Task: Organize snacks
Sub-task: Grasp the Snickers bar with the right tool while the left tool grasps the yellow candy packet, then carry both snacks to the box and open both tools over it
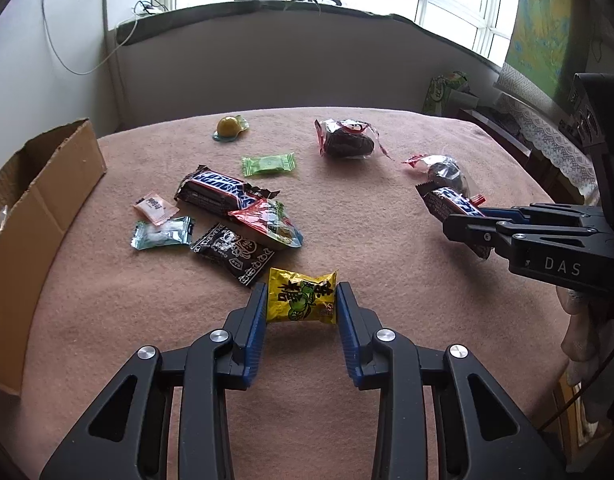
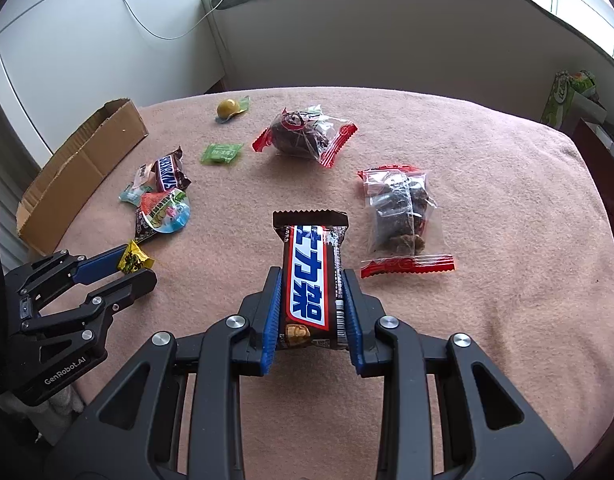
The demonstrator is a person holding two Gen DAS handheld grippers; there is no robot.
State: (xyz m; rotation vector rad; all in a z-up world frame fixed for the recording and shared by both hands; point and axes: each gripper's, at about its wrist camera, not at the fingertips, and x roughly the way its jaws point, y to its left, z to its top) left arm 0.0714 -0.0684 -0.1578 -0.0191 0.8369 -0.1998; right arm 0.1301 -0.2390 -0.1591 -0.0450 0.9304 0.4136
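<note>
On the pink-covered bench [image 1: 387,220], a yellow candy packet [image 1: 301,300] is pinched between the blue pads of the left tool [image 1: 301,308], near the front edge. The right tool [image 2: 313,312] is clenched on a brown choc bar [image 2: 312,276], held clear of the cloth at centre-right. Loose snacks are noted to the left: a larger choc bar [image 1: 223,192], a green sweet [image 1: 269,165], a black sachet [image 1: 231,252]. A cardboard box [image 1: 39,216] stands at the left edge. Two clear red-ended packs [image 2: 307,136] [image 2: 403,220] lie towards the rear and right.

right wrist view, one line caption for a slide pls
Right gripper clamps a Snickers bar above the pink cloth while the left gripper pinches a yellow candy packet.
</note>
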